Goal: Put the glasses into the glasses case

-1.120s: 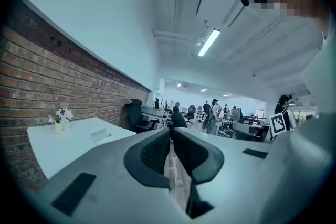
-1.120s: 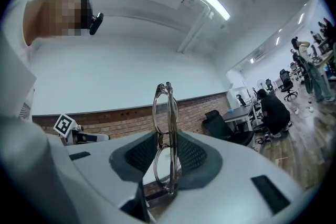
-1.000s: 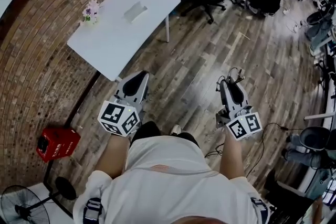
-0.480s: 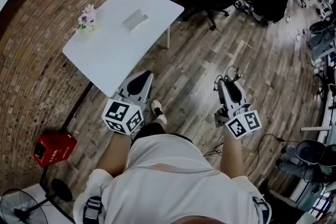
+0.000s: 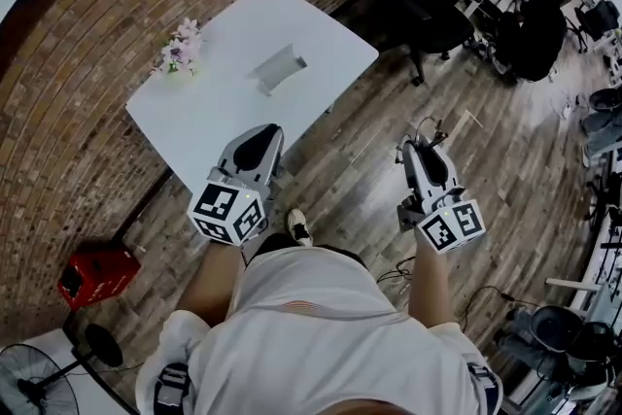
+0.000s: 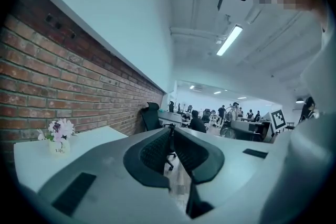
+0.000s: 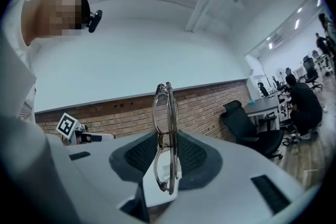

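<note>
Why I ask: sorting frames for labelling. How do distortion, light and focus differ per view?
Head view: sharp, fisheye bows the red brick wall. Left gripper view: dark round vignette, ceiling strip light glares. Right gripper view: same vignette; the clear-framed glasses in the fingers are sharp.

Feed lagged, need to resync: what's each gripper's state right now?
Left gripper: closed, nothing between its jaws.
Right gripper: closed on the folded glasses.

Ahead of the left gripper (image 5: 264,136): white table (image 5: 224,102), pale pink flowers (image 5: 180,49), reddish-brown brick wall (image 5: 78,34). Its marker cube (image 5: 226,212) shows black-and-white squares. The glasses (image 7: 168,134) have clear frames.
</note>
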`<state>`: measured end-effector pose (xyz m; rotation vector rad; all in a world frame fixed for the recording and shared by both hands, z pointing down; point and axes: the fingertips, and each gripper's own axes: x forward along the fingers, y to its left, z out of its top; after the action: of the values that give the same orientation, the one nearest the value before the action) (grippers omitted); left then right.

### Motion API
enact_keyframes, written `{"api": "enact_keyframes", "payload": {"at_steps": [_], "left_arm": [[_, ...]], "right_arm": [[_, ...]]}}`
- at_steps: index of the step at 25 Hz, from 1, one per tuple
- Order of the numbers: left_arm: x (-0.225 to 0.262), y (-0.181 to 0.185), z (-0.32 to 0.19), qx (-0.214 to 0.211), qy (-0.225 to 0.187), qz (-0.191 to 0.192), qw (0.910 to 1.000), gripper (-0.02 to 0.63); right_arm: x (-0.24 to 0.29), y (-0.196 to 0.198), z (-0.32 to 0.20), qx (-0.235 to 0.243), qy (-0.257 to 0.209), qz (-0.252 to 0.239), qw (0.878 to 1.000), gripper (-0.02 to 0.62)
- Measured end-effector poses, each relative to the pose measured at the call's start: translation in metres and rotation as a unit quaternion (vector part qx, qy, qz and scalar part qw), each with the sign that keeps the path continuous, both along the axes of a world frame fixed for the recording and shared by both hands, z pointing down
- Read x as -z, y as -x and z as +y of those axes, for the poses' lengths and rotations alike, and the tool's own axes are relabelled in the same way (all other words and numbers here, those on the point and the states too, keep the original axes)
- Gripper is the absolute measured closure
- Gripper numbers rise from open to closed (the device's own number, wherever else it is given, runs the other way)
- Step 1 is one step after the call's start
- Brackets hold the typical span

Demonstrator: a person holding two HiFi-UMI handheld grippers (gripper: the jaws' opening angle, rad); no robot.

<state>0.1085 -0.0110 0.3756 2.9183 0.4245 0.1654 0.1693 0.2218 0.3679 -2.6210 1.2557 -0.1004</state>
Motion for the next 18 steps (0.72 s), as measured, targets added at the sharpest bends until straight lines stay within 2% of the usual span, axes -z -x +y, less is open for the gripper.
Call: {"api": "enact_keyframes", "payload": {"at_steps": [5, 10, 18], "left_arm": [[-0.004, -0.029, -0.050, 0.030, 0.009, -0.003, 0.9995, 0.574], [-0.009, -0.039, -0.091, 0.069, 0.019, -0.004, 0.9974, 0.574], [-0.018, -0.064, -0.146, 0.147, 0.041, -0.013, 0.9881, 0.574]], "right_arm": [[-0.004, -0.041, -0.054, 0.028, 0.010, -0.014, 0.999, 0.436], [-0.006, -0.069, -0.105, 0.074, 0.022, -0.025, 0.997, 0.436], [-0.017, -0.128, -0.187, 0.171, 0.026, -0.031, 0.984, 0.436]]}}
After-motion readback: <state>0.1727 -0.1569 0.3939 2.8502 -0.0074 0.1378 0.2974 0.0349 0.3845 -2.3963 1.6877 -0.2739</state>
